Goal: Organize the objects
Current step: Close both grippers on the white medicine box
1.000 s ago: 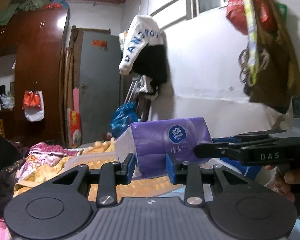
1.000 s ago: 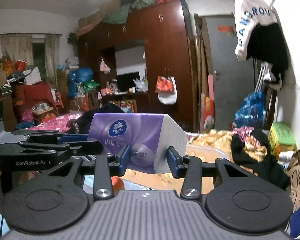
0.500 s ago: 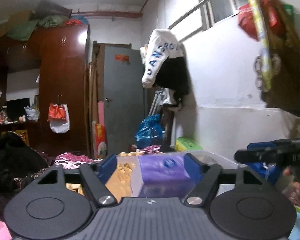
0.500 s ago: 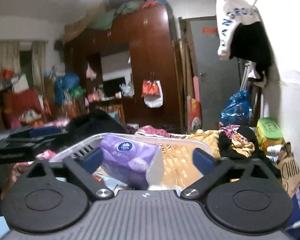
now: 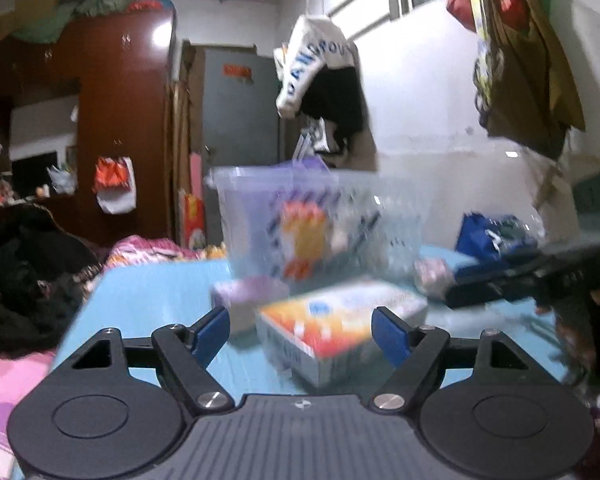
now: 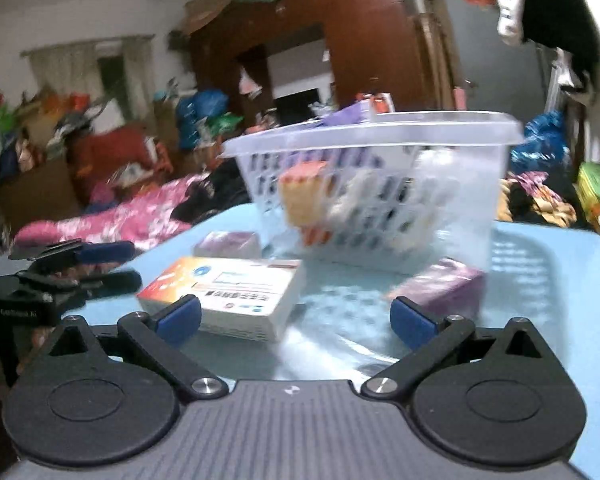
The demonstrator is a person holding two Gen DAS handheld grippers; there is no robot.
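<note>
Both grippers have let go of the purple tissue pack and dropped from above the basket to tabletop level.

That tissue pack [image 6: 350, 114] now pokes above the rim of the clear slotted basket [image 6: 380, 130], stowed with an orange packet; the basket stands at the back of the pale blue tabletop [image 6: 540, 280]. The left gripper [image 5: 301, 330] has its jaws wide apart with nothing between them, lined up on the white-and-orange box [image 5: 340, 320] lying flat just ahead, probably the next pick. The right gripper [image 6: 296, 318] is likewise spread and empty, facing the gap between that box [image 6: 228, 292] and a small purple box [image 6: 440, 286] near the basket's foot. Another small purple-topped box [image 6: 228, 243] sits behind the white one, still unsorted. Motion blur softens both views.
</note>
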